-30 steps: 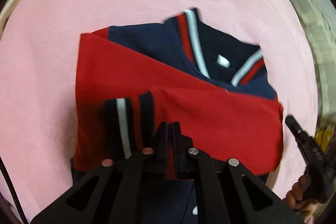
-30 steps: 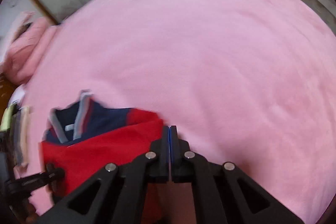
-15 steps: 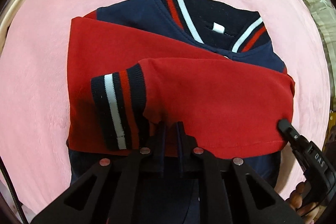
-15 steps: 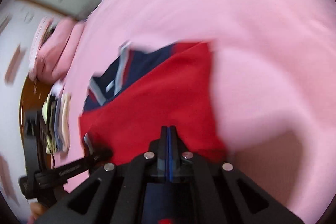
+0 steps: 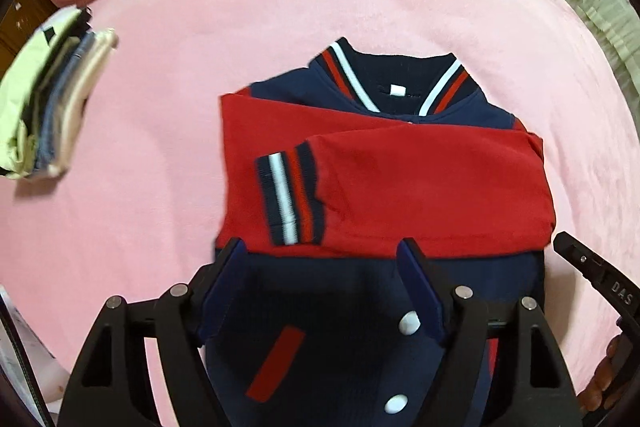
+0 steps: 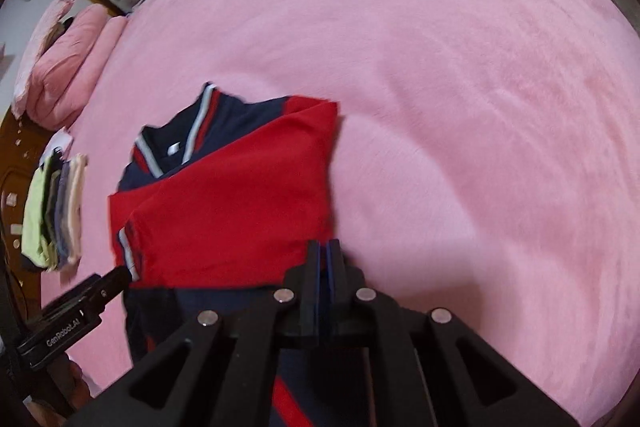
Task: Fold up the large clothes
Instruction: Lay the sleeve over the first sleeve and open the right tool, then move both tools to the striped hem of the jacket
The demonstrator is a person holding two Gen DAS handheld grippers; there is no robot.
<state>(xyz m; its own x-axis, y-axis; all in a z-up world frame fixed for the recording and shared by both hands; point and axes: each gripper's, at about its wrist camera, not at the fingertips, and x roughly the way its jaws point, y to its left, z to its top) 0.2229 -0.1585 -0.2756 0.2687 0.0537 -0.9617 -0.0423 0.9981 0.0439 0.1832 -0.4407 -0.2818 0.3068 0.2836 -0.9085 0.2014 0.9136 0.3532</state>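
My left tongs (image 5: 322, 247) have just been opening and stand wide above the varsity jacket (image 5: 400, 187), nothing pinched. My right tongs (image 6: 323, 251) are closed, empty. The jacket lies sleeves-crossed on the pink bed (image 5: 280, 7); beyond, folded clothes (image 5: 48, 99).

On the right gripper (image 5: 600, 287) body you can read "DAS"; on the left gripper (image 6: 72, 323) body you can read "GenRobot.AI".
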